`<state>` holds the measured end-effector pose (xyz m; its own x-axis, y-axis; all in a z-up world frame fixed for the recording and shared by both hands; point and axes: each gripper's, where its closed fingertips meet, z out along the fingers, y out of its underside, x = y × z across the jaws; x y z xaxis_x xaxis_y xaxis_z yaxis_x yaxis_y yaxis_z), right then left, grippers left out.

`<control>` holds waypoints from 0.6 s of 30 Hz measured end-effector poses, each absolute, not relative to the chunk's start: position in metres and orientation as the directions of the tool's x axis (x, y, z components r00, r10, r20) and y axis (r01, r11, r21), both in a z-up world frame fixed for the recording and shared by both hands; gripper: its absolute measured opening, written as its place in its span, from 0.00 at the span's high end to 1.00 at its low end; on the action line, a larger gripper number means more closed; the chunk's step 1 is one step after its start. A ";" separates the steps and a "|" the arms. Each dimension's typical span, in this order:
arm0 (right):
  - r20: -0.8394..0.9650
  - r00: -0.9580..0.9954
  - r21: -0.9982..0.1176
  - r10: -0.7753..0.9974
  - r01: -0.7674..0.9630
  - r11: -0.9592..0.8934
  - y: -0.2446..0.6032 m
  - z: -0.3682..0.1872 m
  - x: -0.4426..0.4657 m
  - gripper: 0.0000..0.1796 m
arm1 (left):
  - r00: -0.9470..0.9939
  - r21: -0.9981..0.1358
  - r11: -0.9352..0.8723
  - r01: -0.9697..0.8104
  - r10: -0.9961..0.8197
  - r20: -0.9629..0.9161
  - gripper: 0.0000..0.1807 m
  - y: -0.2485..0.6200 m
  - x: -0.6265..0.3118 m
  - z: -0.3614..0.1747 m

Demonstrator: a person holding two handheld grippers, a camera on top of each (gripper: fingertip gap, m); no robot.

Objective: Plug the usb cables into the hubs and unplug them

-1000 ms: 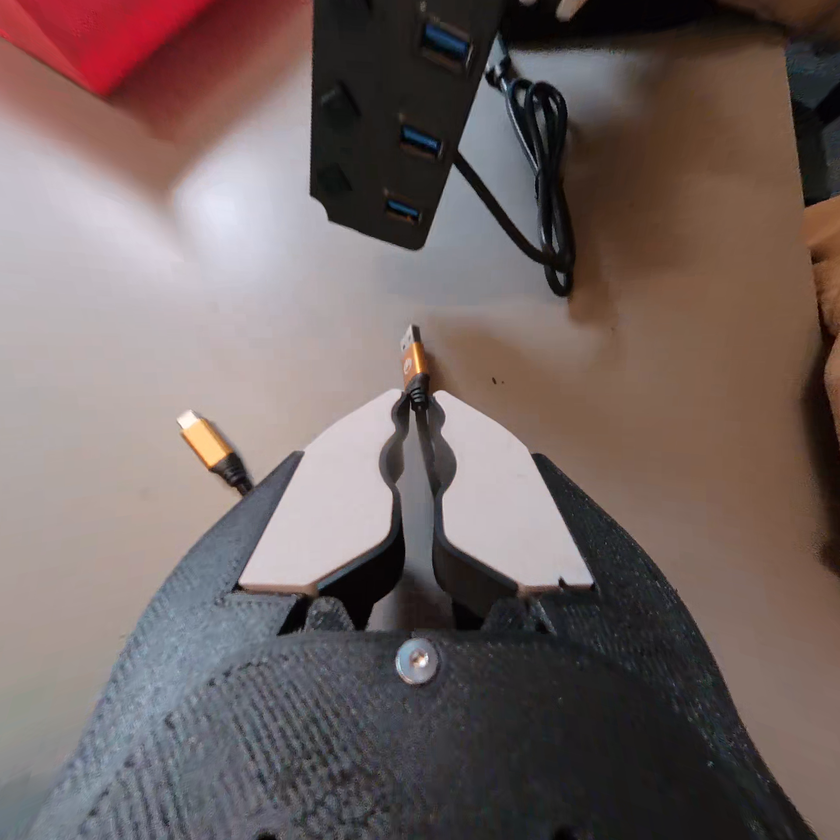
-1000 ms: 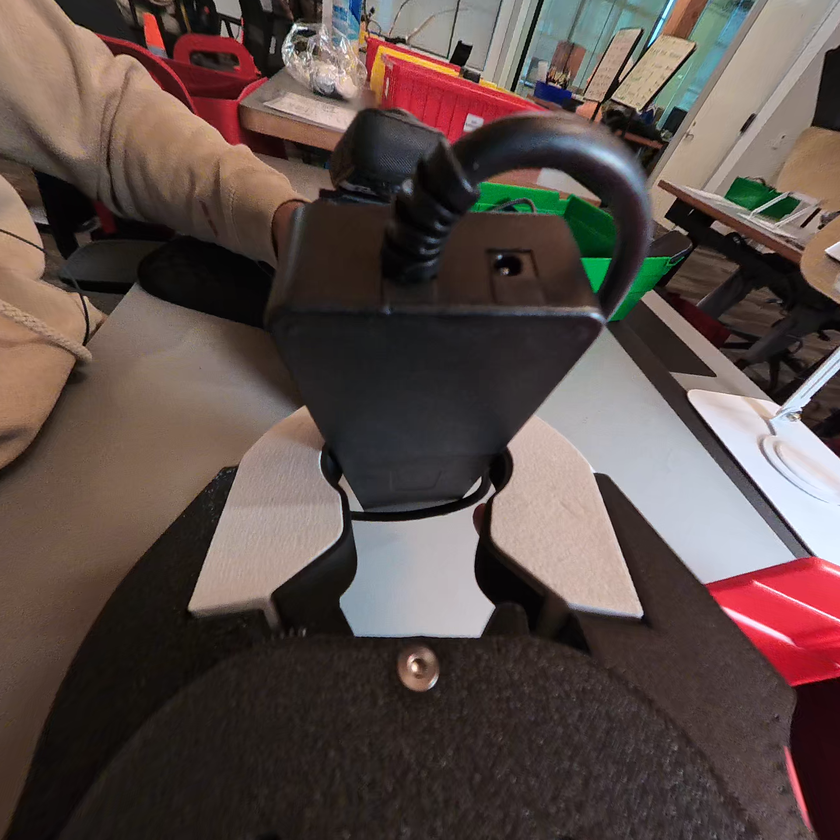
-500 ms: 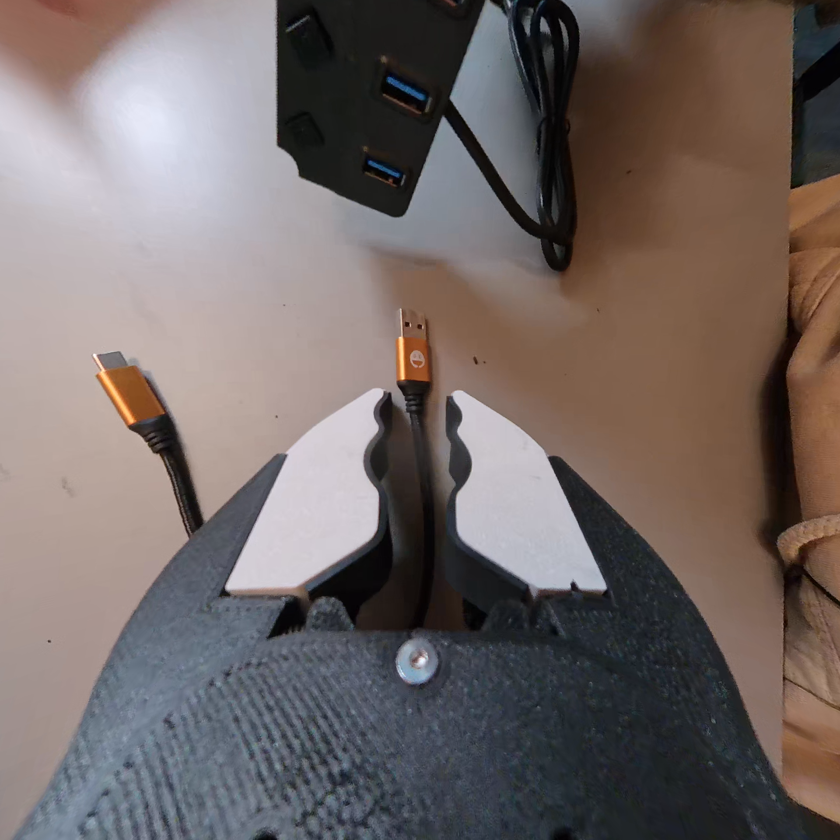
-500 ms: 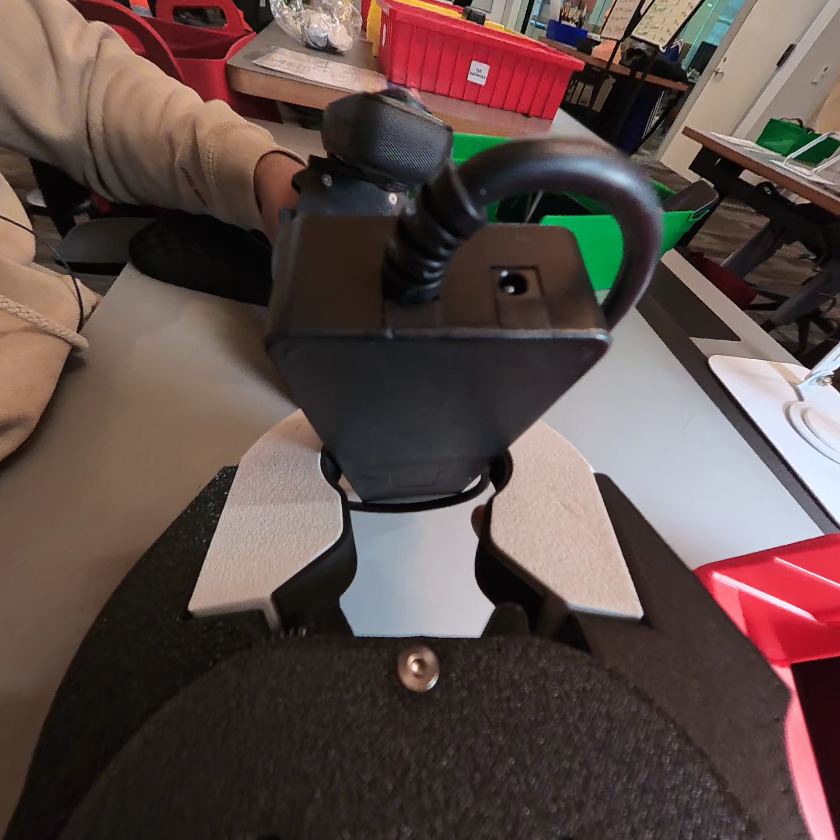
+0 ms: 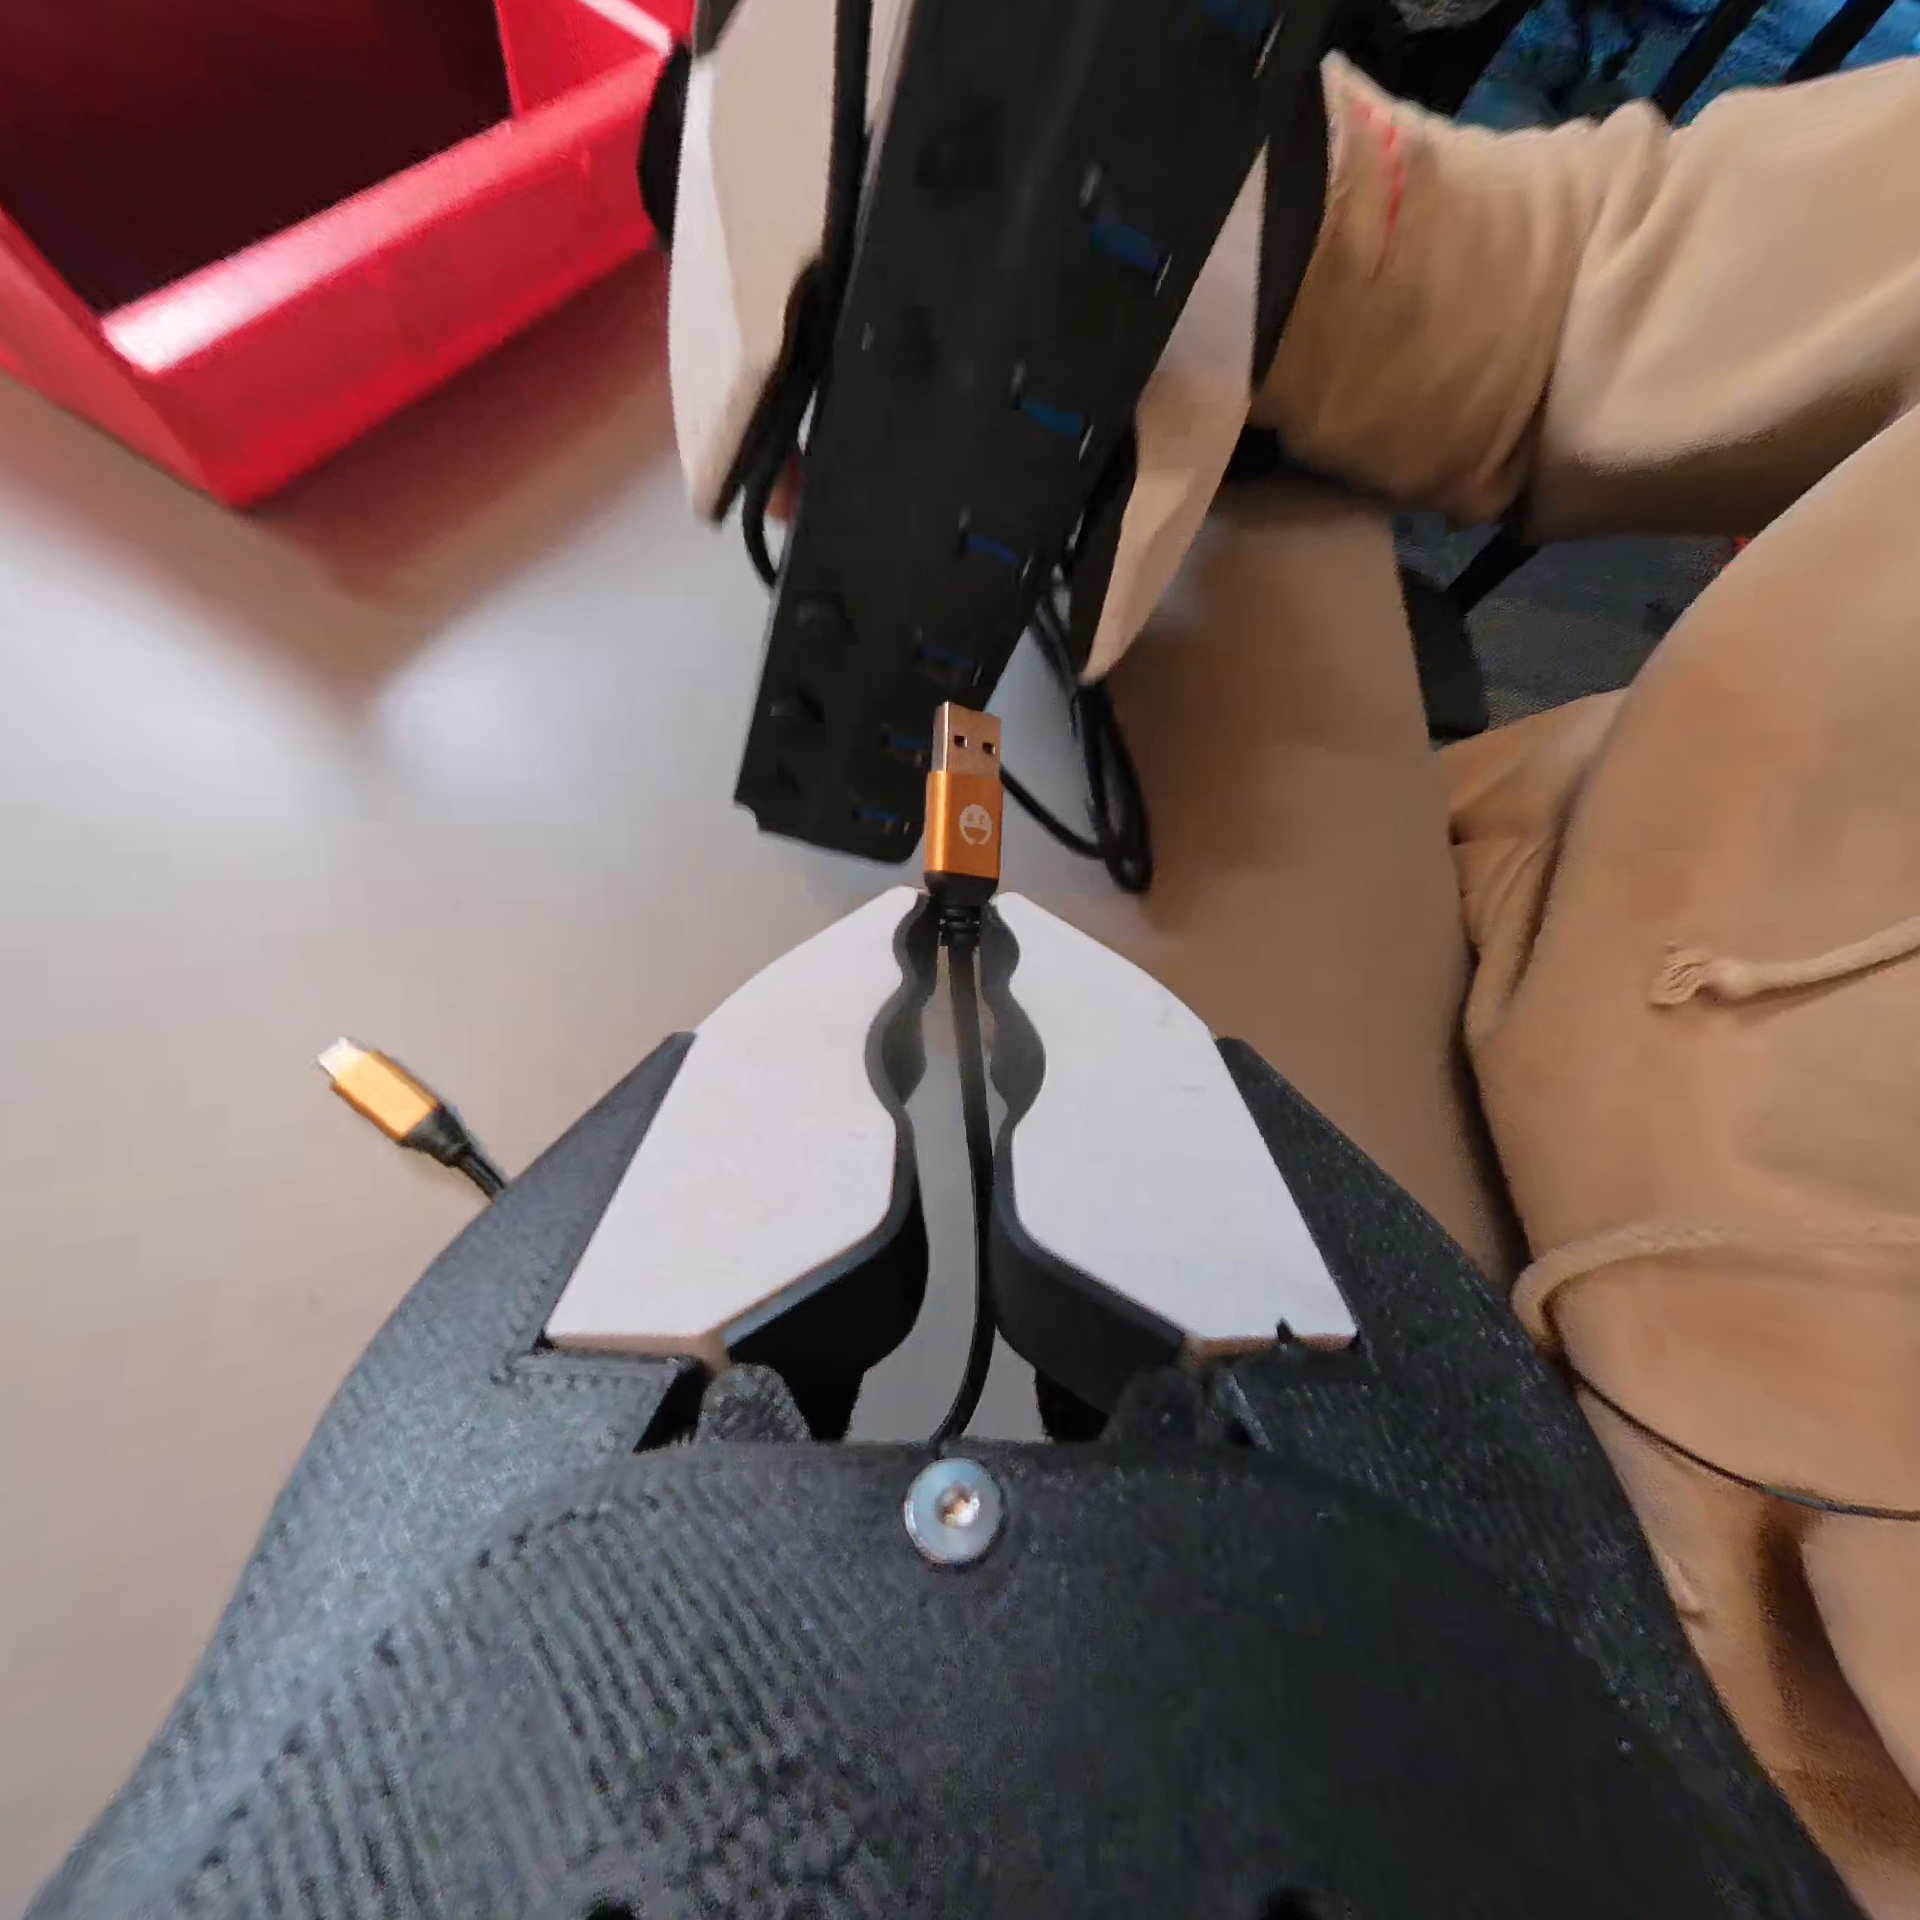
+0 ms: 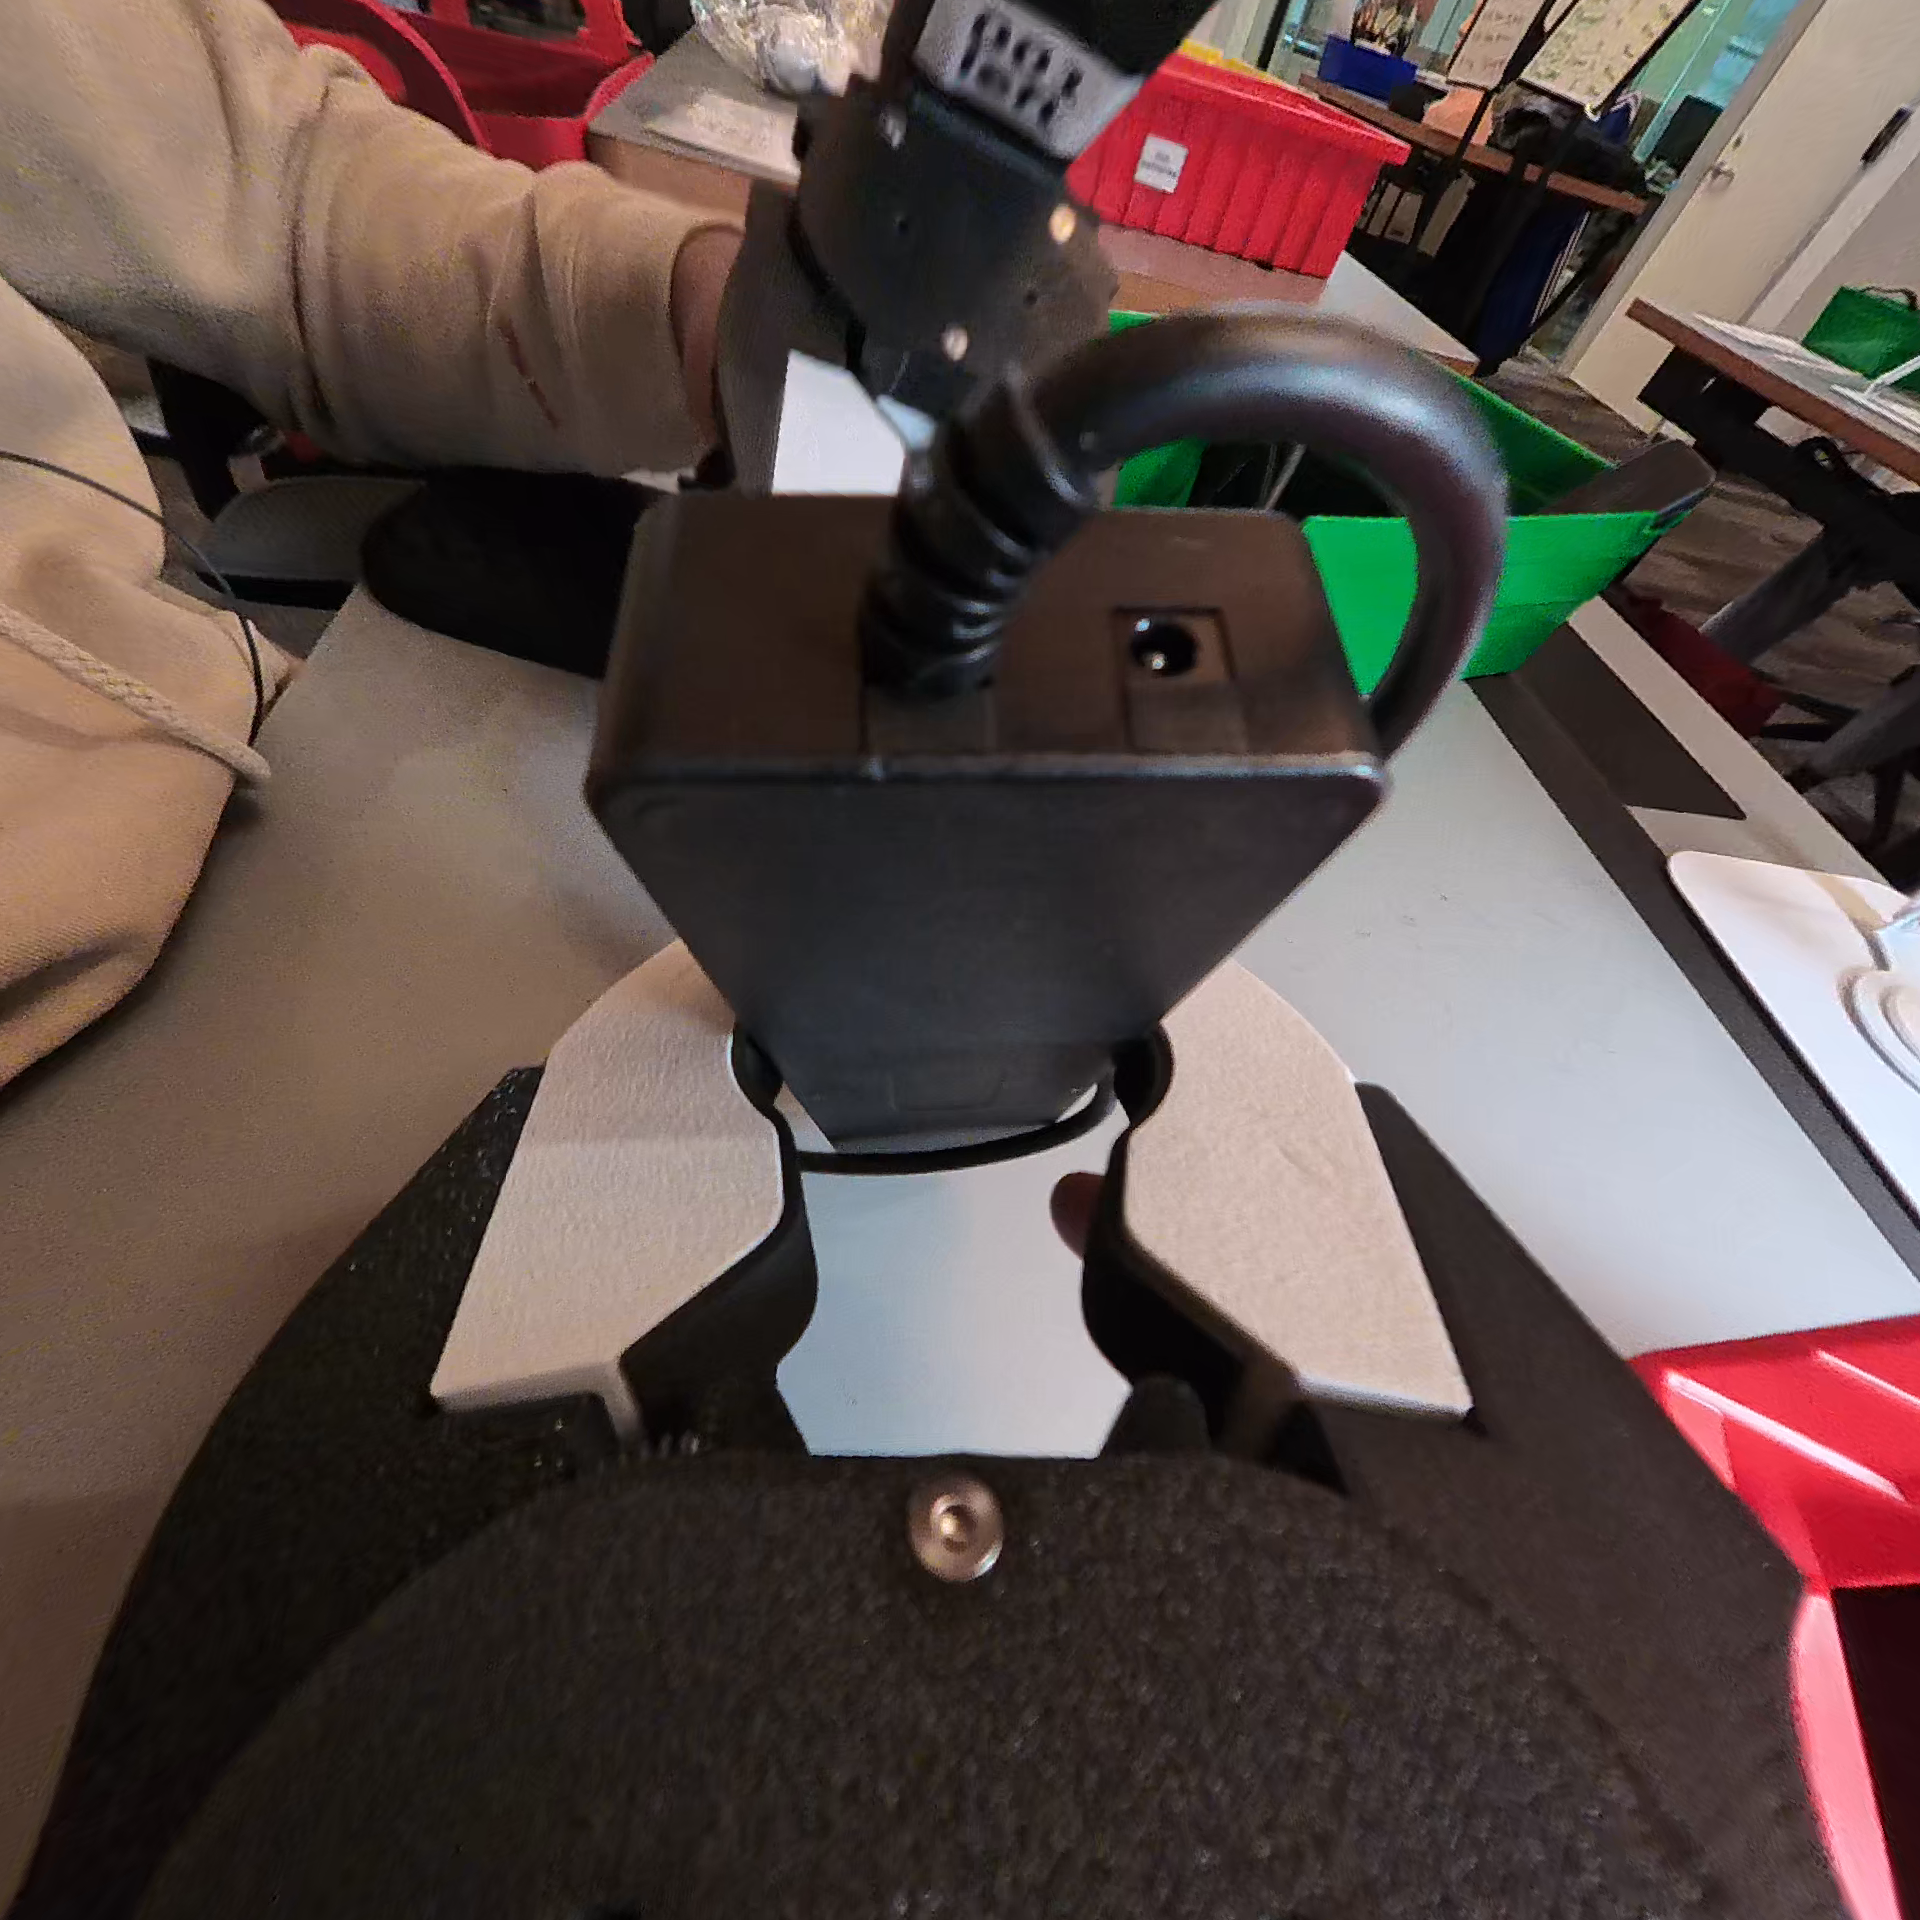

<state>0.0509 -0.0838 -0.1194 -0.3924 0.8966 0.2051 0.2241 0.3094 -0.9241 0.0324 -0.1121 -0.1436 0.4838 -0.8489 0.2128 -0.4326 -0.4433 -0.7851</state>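
In the left wrist view the hub (image 5: 966,416) is motion-blurred and runs off the top edge; its ports are smeared. The cable (image 5: 971,1195) vanishes under the claw body at lower centre. The red bin (image 5: 312,239) is cut by the upper left corner. In the right wrist view the hub (image 6: 977,883) hides the bench behind it.

The USB plug (image 5: 964,800) stands before the hub (image 5: 966,436); a bin (image 5: 312,312) sits left.
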 end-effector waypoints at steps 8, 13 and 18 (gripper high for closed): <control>0.250 -0.417 -0.893 0.874 0.249 0.375 -0.095 -0.128 0.049 0.65 | 0.416 -0.708 -0.421 -0.568 -0.888 0.194 0.95 -0.113 0.046 -0.138; 0.281 -0.414 -0.877 0.866 0.256 0.407 -0.095 -0.130 0.049 0.65 | 0.408 -0.658 -0.434 -0.615 -0.890 0.206 0.95 -0.116 0.049 -0.144; 0.326 -0.409 -0.855 0.852 0.256 0.451 -0.097 -0.131 0.048 0.65 | 0.439 -0.586 -0.488 -0.646 -0.866 0.237 0.95 -0.114 0.046 -0.146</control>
<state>0.0481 -0.0967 -0.1314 -0.4091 0.8521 0.3264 0.2564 0.4507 -0.8551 0.0457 -0.1144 -0.1459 0.4394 -0.8664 0.2372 -0.6464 -0.4883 -0.5863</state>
